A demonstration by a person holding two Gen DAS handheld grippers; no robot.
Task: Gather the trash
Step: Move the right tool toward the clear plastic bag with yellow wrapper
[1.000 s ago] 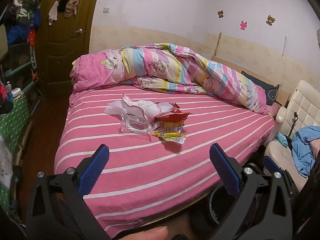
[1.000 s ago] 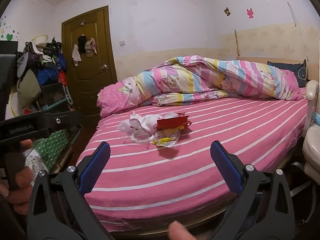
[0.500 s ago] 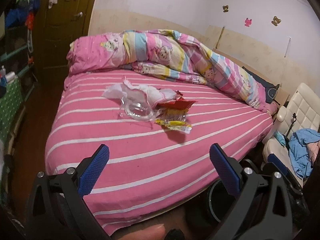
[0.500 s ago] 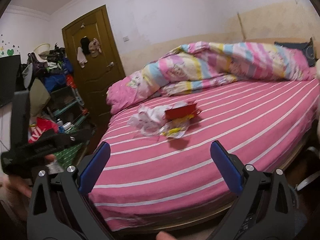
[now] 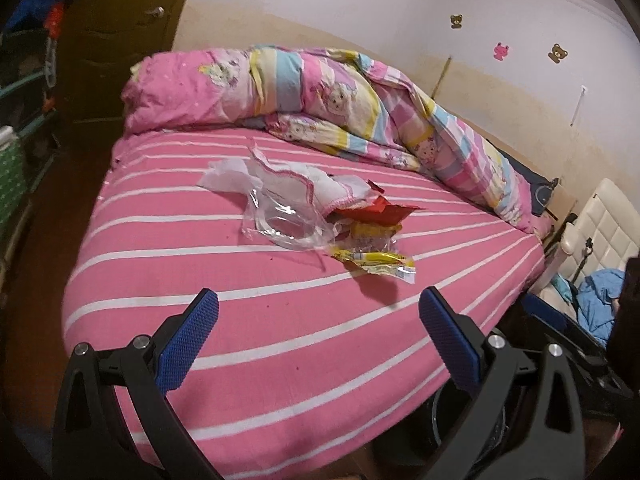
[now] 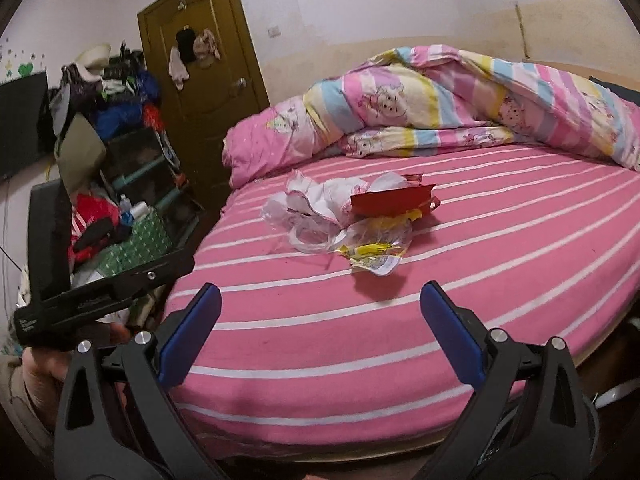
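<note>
A heap of trash lies mid-bed on the pink striped sheet (image 5: 280, 340): a white crumpled bag (image 5: 296, 184), a clear plastic wrapper (image 5: 288, 228), a red packet (image 5: 376, 214) and a yellow wrapper (image 5: 376, 260). The right wrist view shows the same heap, with the red packet (image 6: 394, 200) and yellow wrapper (image 6: 374, 254). My left gripper (image 5: 318, 324) hovers open over the near part of the bed, short of the trash. My right gripper (image 6: 320, 320) is open too, nothing between its fingers. The left gripper's body (image 6: 104, 284) appears at the left, held by a hand.
A rolled pink and striped duvet (image 5: 320, 100) lies along the bed's far side. A brown door (image 6: 204, 64) and cluttered shelves (image 6: 120, 152) stand to the left. A white padded chair (image 5: 600, 224) with blue cloth is at the right. A dark bin (image 5: 472, 432) sits below the bed's near edge.
Both grippers have moved closer to the bed and tilted down, so the trash heap looks larger. Both stayed open.
</note>
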